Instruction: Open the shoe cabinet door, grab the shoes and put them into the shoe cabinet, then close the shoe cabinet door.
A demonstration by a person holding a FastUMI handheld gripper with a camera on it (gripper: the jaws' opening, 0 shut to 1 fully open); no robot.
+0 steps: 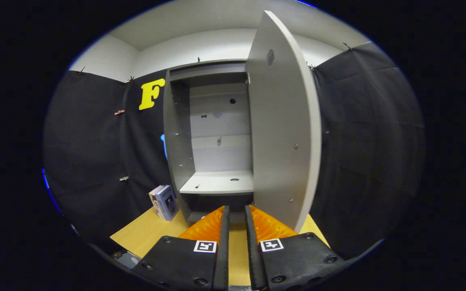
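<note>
The grey shoe cabinet (178, 133) stands on the wooden table straight ahead of my fingers. Its door (283, 133) is swung wide open to the right, edge toward me. Inside, one shelf (219, 182) shows with nothing on it, and a dark space lies below it. My gripper (237, 211) is just in front of the cabinet's lower part, at the foot of the door. A narrow gap separates the two fingers and nothing is between them.
A small stack of books or boxes (164, 202) leans against the cabinet's left side on the wooden table (144, 234). Black cloth walls close in on the left and right. The table's near-left edge drops off close to my fingers.
</note>
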